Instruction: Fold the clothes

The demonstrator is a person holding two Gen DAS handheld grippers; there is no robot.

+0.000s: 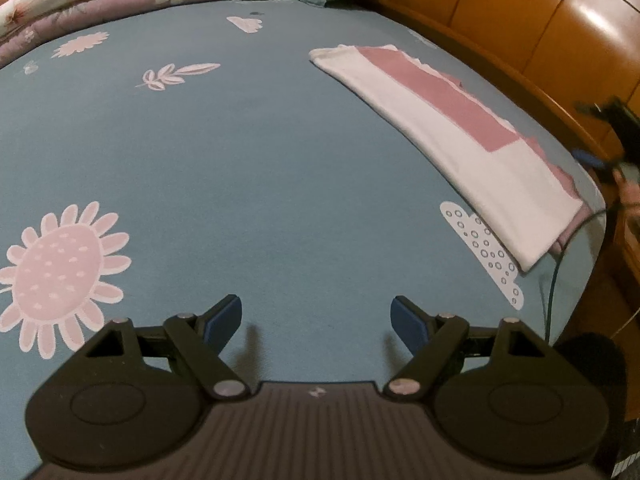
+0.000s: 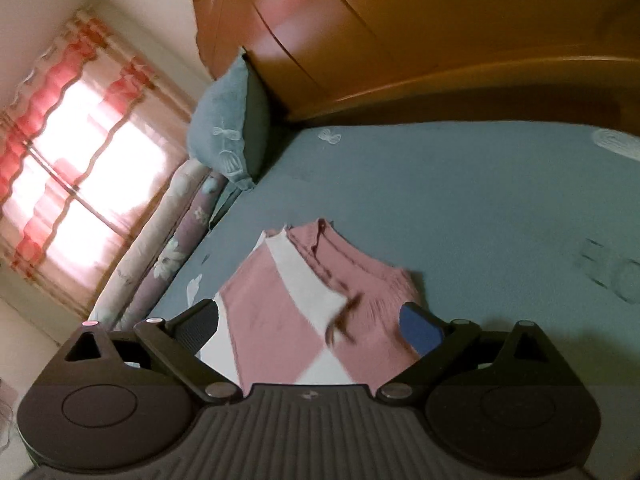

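A pink and white garment [image 1: 460, 140] lies folded into a long strip on the blue bedsheet [image 1: 280, 160], close to the bed's right edge. My left gripper [image 1: 316, 320] hovers open over bare sheet, well short of the garment and to its left. At the far right rim of the left wrist view, a blue pad [image 1: 590, 159] of my right gripper and a hand show just past the garment's end. In the right wrist view the garment [image 2: 280, 320] lies flat under and between the wide-apart fingers of my right gripper [image 2: 314, 328], which is open and not pinching it.
A wooden bed board [image 1: 520, 20] runs along the right side. A blue pillow [image 2: 224, 128] leans against it. A rolled floral quilt [image 1: 100, 4] lines the far edge of the bed. A thin cable [image 1: 556, 264] hangs over the bed corner. A curtained window [image 2: 68, 152] glows beyond.
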